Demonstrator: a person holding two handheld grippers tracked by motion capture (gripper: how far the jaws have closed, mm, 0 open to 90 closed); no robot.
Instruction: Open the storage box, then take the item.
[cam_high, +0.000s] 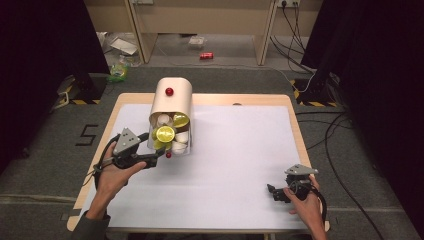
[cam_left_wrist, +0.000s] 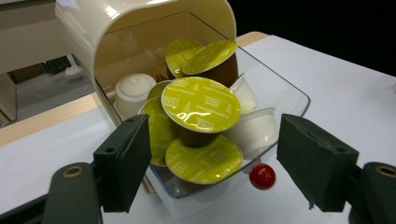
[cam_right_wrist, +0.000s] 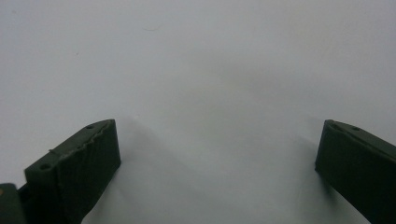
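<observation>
Right gripper (cam_high: 278, 191) idle at the near table (cam_high: 240, 165) edge, jaws wide, empty; left gripper (cam_left_wrist: 212, 163) parted, holding nothing, just before the capsule drawer (cam_left_wrist: 285, 100) pulled out of its cream holder (cam_high: 172, 97); best: close squarely on the red knob (cam_left_wrist: 262, 176), move it straight.

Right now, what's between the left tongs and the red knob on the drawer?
Nothing: the left tongs stand open around the drawer front, red knob in the gap, per the left gripper view.
</observation>
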